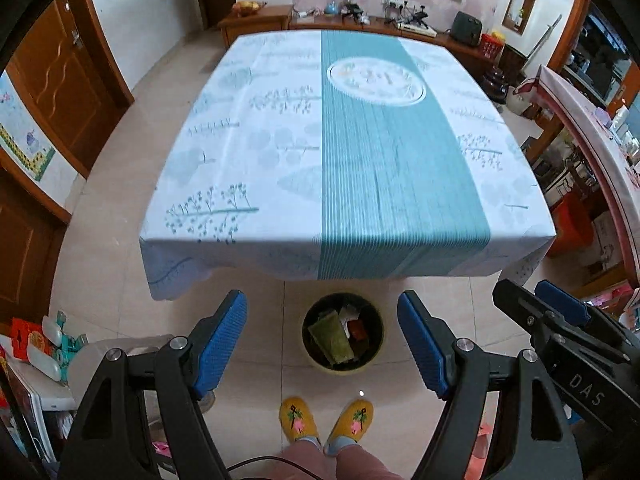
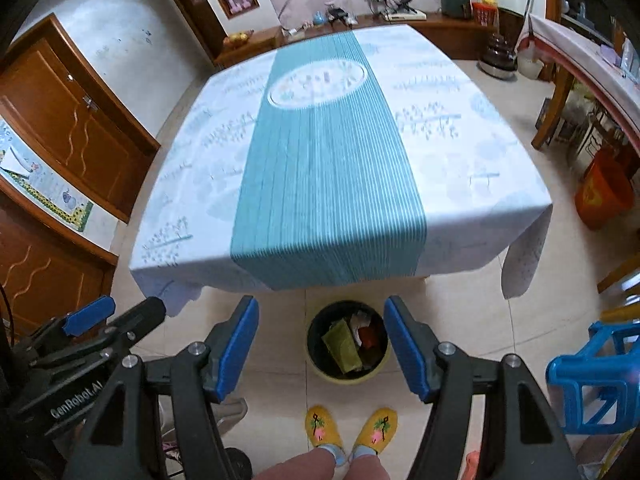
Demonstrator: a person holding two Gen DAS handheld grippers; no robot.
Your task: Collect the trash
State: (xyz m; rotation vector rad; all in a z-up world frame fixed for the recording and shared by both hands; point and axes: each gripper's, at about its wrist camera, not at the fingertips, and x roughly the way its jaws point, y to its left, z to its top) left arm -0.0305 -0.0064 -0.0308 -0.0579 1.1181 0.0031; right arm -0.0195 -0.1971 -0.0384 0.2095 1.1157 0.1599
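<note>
Two grippers, L (image 1: 322, 344) & R (image 2: 322, 346), both w/ jaws spread & nothing in them, hang above the bin (image 1: 343, 334) on the floor by the table (image 1: 240, 184), trash (image 1: 332, 336) inside it, slippers (image 1: 326, 420) just below.

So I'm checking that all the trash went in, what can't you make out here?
- Deeper contents of the bin: in both views the top pieces, a green one and a red one, cover what lies below.
- Floor under the table: both views, hidden by the tablecloth overhang.
- Floor behind the slippers: both views, cut off by the bottom edge.
</note>
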